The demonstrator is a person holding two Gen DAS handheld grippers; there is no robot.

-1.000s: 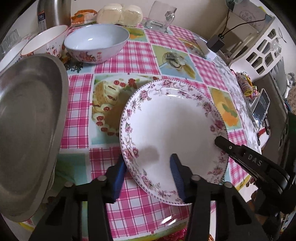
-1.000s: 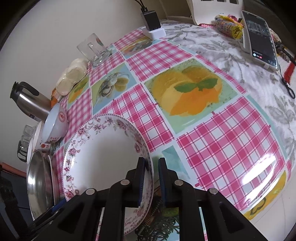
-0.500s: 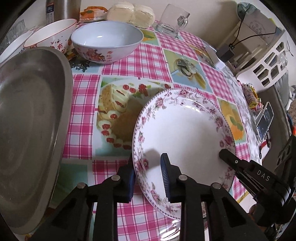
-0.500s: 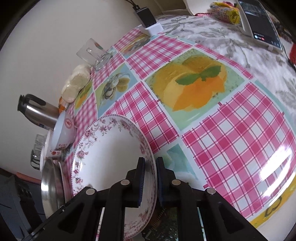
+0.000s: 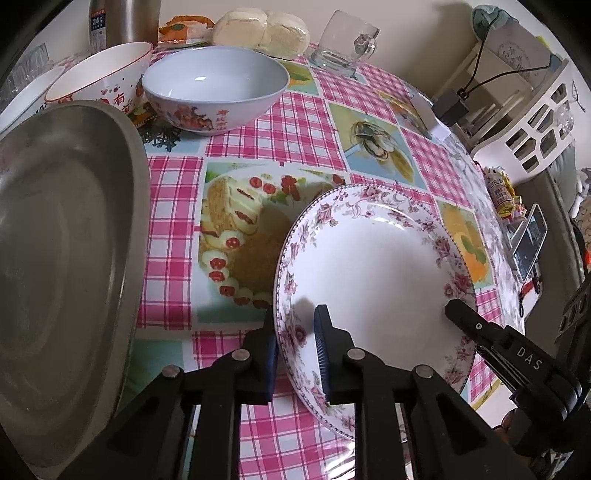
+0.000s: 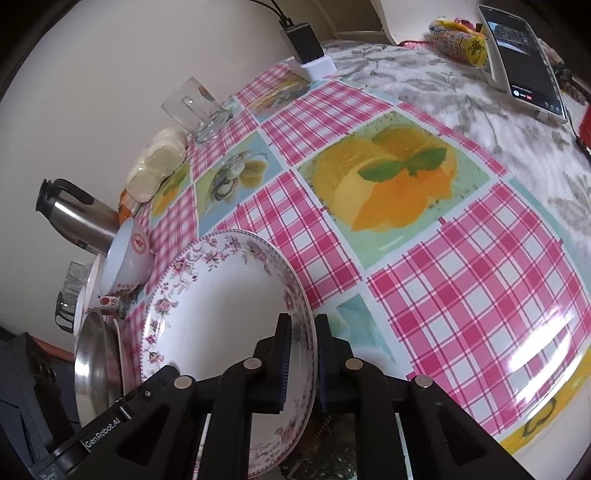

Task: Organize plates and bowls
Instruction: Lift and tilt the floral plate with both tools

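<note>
The left gripper [image 5: 295,343] has its jaws closed on the near rim of the floral plate [image 5: 376,273], one blue pad under the rim and one over it on the white face. The right gripper [image 6: 301,354] has its jaws closed on the opposite rim of the same plate [image 6: 221,306]; its black tip also shows in the left wrist view at the plate's right edge. Held at both sides, the plate sits tilted above the checked cloth of the worktop [image 5: 288,129], and its shadow falls on the cake picture just to its left.

Left of the plate, close to the left gripper, is a steel tray [image 5: 62,258], its rim raised toward the camera. In the right wrist view the tray [image 6: 92,369] lies beyond the plate's far side.

Farther back stand a pale blue bowl [image 5: 216,92] and, just beside it on the left, a red-rimmed bowl [image 5: 99,74]; whether the two touch is unclear. Behind them are a steel flask [image 5: 125,22], wrapped buns [image 5: 262,31] and a glass mug [image 5: 345,44] near the wall.

On the worktop's right side a phone [image 6: 521,59] is propped on a stand over a grey floral cloth, with a yellow packet [image 6: 458,40] beside it and a charger [image 6: 308,51] on a white block.
</note>
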